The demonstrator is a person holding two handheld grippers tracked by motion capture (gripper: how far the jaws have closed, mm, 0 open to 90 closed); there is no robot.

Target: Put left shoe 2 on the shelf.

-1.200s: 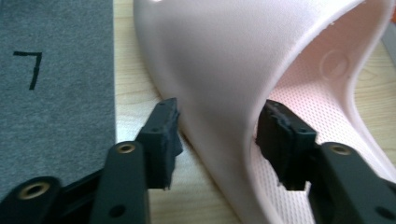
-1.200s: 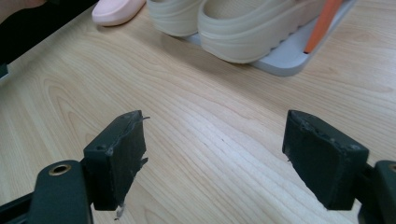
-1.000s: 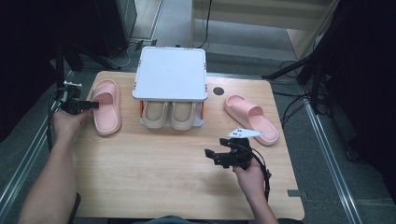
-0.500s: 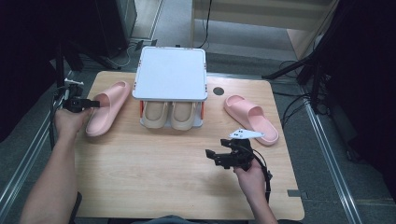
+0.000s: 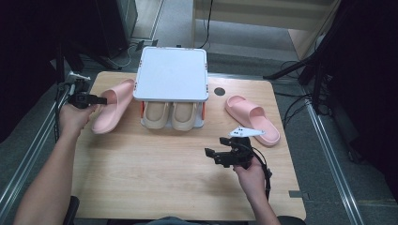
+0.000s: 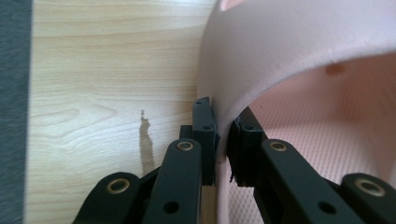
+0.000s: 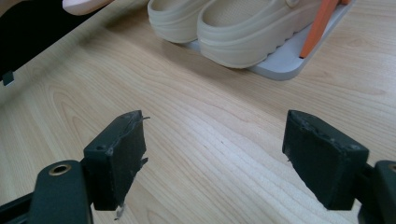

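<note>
The left gripper (image 5: 96,99) has the pink slipper (image 5: 112,110) at the left of the high view, and its jaws, which have just been closing, now pinch the strap wall between the pads (image 6: 204,135), a thin edge that gives them a firm bite. That slipper sits tilted, toe down toward the table (image 5: 155,187), apparently because it is being swung by the strap toward the rack (image 5: 171,75) in the upper middle. Under the rack's grey top a beige pair (image 5: 170,115) already fills the lower shelf, so I judge the top is the likely place for the pink one. Its partner (image 5: 252,118) lies flat at the right, well apart. The right gripper (image 5: 217,153) waits low over bare wood in the lower middle, jaws wide open with nothing between them (image 7: 210,158), probably kept back so it stays clear of the left hand's swing
</note>
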